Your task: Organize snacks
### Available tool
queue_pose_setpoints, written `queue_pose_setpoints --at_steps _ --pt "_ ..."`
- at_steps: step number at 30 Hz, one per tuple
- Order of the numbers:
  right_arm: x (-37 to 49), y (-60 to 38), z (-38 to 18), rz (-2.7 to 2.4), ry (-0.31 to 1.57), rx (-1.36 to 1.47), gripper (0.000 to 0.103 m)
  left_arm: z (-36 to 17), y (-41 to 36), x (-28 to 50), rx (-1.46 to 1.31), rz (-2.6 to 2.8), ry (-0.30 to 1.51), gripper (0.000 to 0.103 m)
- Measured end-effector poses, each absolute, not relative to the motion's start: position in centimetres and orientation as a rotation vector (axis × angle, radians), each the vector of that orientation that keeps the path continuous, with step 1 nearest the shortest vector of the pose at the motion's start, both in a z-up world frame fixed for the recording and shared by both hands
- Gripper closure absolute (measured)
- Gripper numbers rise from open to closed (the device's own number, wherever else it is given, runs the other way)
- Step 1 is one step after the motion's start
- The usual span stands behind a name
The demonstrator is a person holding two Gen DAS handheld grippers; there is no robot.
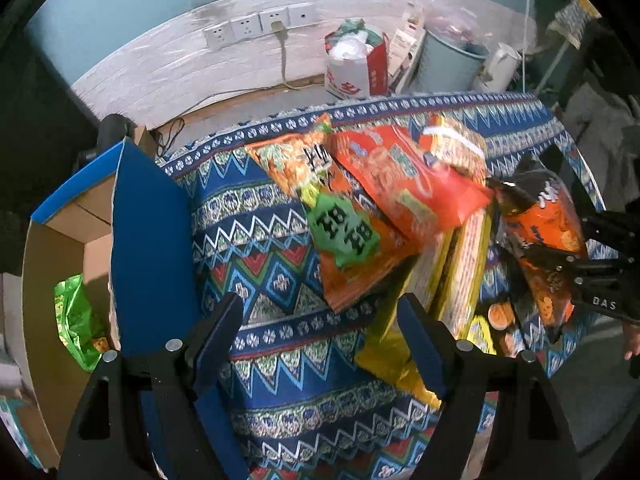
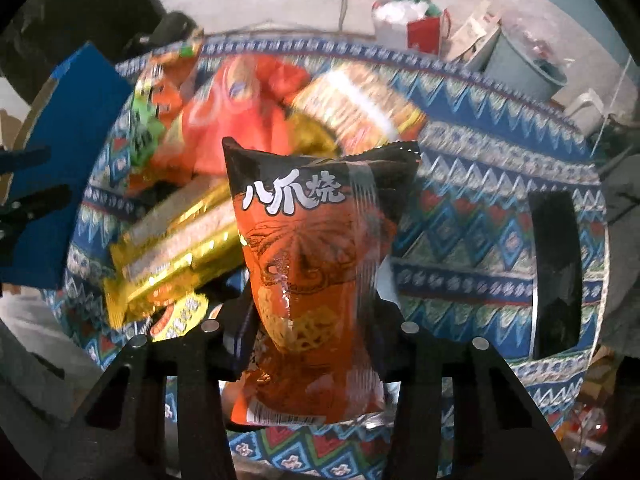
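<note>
Gripping the orange-and-black snack bag point(image 2: 316, 280) low on its body, the right gripper point(image 2: 316, 336) has its jaws closed on the film w/ the bag standing up between them, lifted clear of the patterned tablecloth point(image 2: 472, 240). Left gripper point(image 1: 320, 344) is wide open, holding nothing, hovering over the cloth near the blue-edged cardboard box point(image 1: 136, 216); a green packet point(image 1: 76, 320) already lies inside.

Risks, as I judge them:
- Film is slick and puffy, and the grip is on the lower part only, so the bag could slide out or flop over mid-carry.
- Squeezing harder may crush the contents or pop the bag.
- Snack pile point(image 1: 376, 208) (orange, red and gold packs) sits between the held bag and the box, so a low pass could drag packs off the table edge.
- The box flap stands up on the near side; the bag could catch on it.
- Grippers are close together, so a crossing path could bump them.
</note>
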State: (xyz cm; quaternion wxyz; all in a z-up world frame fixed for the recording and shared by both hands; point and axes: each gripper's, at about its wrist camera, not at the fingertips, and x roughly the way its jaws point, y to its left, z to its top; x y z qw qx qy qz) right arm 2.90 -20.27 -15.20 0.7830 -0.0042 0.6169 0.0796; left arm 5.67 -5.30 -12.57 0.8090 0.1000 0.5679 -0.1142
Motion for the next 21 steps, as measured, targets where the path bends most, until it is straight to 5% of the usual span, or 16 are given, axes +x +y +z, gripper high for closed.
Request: queue_pose_setpoints --at_steps 21 --pt "9.3 -21.0 -13.4 0.139 1.193 -0.063 0.058 -17.1 -4.5 12.8 -0.088 -0.135 1.319 0.017"
